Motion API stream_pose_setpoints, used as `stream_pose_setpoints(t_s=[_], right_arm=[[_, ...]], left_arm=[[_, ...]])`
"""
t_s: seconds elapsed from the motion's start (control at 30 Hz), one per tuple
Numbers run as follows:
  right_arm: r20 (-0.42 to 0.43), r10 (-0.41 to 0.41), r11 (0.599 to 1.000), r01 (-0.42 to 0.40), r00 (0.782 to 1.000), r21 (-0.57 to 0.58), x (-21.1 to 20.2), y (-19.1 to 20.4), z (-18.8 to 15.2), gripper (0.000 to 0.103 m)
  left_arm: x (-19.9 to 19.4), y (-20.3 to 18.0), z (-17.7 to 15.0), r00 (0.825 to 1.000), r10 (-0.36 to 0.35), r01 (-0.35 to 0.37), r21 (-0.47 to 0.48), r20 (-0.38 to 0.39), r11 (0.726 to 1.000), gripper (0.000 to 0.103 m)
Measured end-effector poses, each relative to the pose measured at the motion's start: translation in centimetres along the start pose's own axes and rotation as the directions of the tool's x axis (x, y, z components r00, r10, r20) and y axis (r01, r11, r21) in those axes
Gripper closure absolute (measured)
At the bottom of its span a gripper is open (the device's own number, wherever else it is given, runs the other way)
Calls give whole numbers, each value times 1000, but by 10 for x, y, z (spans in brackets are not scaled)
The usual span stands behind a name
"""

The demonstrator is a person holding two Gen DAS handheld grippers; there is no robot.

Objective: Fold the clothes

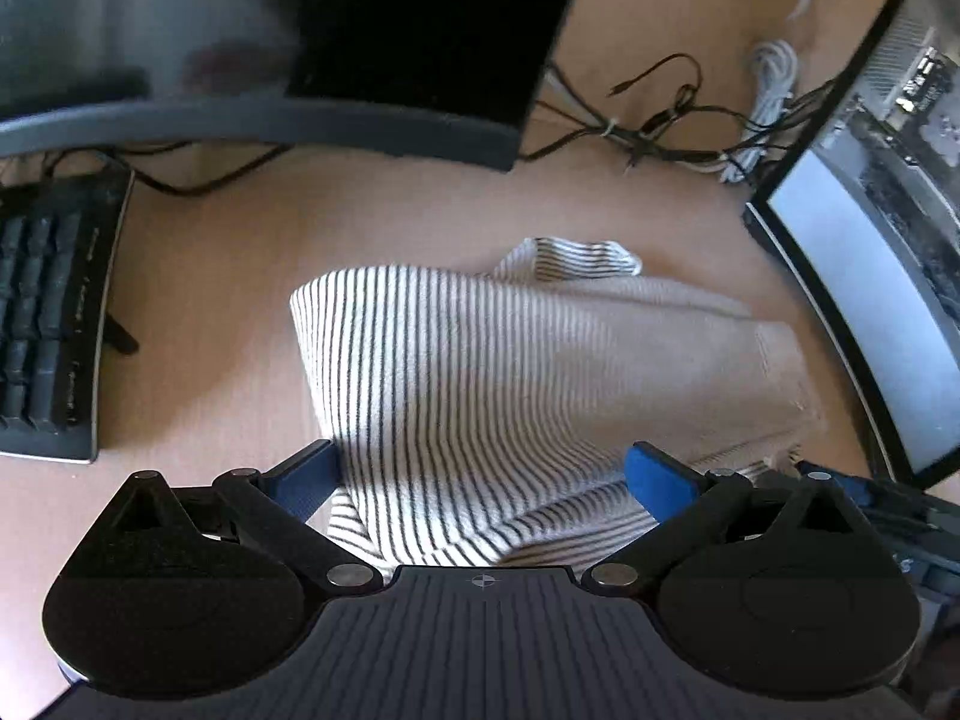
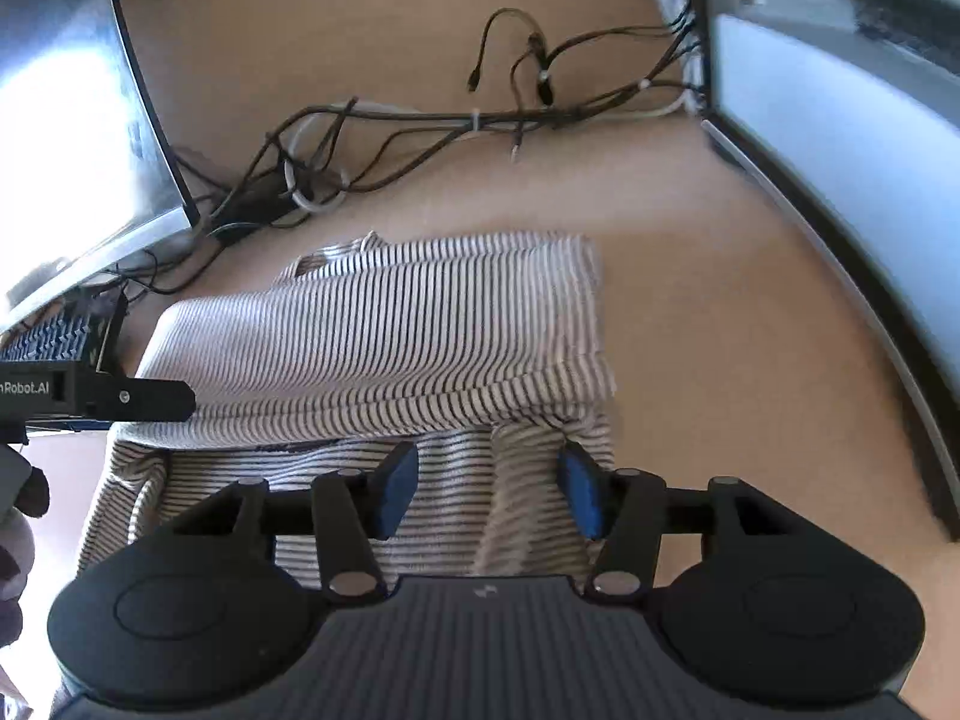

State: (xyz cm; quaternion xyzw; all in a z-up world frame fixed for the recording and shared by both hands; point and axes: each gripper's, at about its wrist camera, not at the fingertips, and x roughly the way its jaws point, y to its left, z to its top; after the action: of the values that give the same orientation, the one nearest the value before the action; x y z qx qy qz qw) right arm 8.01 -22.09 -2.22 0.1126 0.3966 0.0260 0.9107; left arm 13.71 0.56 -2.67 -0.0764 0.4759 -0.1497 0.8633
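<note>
A white garment with thin dark stripes lies folded in layers on the tan desk. My left gripper hangs over its near edge, its blue pads spread wide and touching no cloth. In the right wrist view the same garment shows a thick folded upper layer over a flatter lower one. My right gripper is low over the lower layer, jaws apart, with a raised ridge of cloth between the pads but not pinched. The left gripper's black body reaches in over the garment's left edge.
A black keyboard lies left of the garment. A dark monitor stands behind it and a lit curved monitor at its right. Tangled cables run along the back of the desk. A person's hand shows at the left edge.
</note>
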Motion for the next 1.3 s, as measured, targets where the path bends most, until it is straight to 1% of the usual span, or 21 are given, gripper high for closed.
stream_pose_setpoints(t_s=[0.03, 0.07, 0.1, 0.2, 0.33, 0.4, 0.47, 0.57, 0.67, 0.73, 0.8, 0.87, 0.93, 0.97, 1.03, 1.07, 1.13, 1.17, 1.23, 1.27, 1.3], right_arm=[[-4, 6, 1000, -6, 1000, -13, 5, 2, 4, 50], [-8, 16, 1000, -16, 1000, -17, 9, 2, 9, 50], [-12, 25, 999, -25, 1000, -20, 14, 2, 14, 50], [-17, 34, 999, -34, 999, -31, 25, 3, 26, 50], [-12, 17, 995, -18, 1000, -94, 34, 6, 31, 51], [-5, 4, 992, -4, 1000, -126, 36, 4, 32, 52], [-20, 8, 992, -11, 1000, -122, 36, 0, 33, 52], [-47, 18, 994, -23, 999, -104, 31, -5, 32, 52], [-55, 4, 991, -12, 998, -133, 23, -2, 21, 51], [-70, 0, 989, -10, 998, -145, 19, 0, 20, 51], [-82, 12, 992, -22, 997, -124, 14, -2, 25, 51], [-40, 28, 992, -33, 999, -122, 2, -2, 33, 51], [40, 16, 989, -10, 999, -148, -11, 1, 42, 51], [66, 7, 988, 3, 998, -153, -13, 2, 46, 51], [74, 0, 991, 10, 997, -132, -5, 1, 53, 51], [60, 3, 994, 4, 998, -114, 3, -1, 55, 51], [17, 7, 996, -5, 1000, -90, 18, -7, 54, 50], [1, 1, 996, -1, 1000, -94, 23, -9, 51, 46], [-57, -14, 995, 9, 998, -96, 30, -15, 43, 43], [-70, -21, 996, 14, 997, -91, 31, -19, 40, 42], [-59, -38, 995, 33, 998, -91, 29, -21, 39, 41]], left_arm=[[6, 4, 0, 1000, -1, 0, -25, -16, 1000, 0], [10, 8, 2, 1000, -8, 8, -49, -14, 999, 1], [11, 9, 4, 1000, -5, 5, -48, 6, 999, 1], [21, 5, 16, 1000, 31, -31, -9, 7, 999, 1], [33, -1, 29, 998, 59, -60, 29, 28, 998, 1], [37, -4, 33, 997, 61, -63, 43, 38, 997, 1], [39, -6, 35, 997, 62, -64, 48, 44, 997, 1], [32, -3, 35, 997, 69, -69, 14, 33, 997, 0], [12, 2, 34, 997, 70, -69, -18, 39, 997, 0], [-3, 1, 35, 995, 79, -77, -28, 53, 997, 0], [-20, -4, 37, 995, 60, -58, -26, 83, 998, 0], [-36, -12, 40, 992, 19, -17, -18, 122, 1000, 0], [-41, -22, 41, 989, -28, 28, 1, 148, 1000, 0], [-38, -28, 40, 988, -42, 40, 14, 149, 999, 0], [-30, -39, 38, 987, -62, 56, 41, 146, 998, 0], [-23, -41, 36, 989, -55, 49, 49, 134, 998, 0], [-6, -39, 32, 996, -26, 23, 27, 90, 999, 0], [2, -37, 31, 998, -11, 11, 8, 62, 1000, 0], [9, -32, 26, 999, -18, 19, -8, 45, 1000, 0], [10, -29, 24, 999, -27, 27, -7, 45, 1000, 0], [9, -27, 22, 998, -34, 34, 0, 48, 999, 0]])
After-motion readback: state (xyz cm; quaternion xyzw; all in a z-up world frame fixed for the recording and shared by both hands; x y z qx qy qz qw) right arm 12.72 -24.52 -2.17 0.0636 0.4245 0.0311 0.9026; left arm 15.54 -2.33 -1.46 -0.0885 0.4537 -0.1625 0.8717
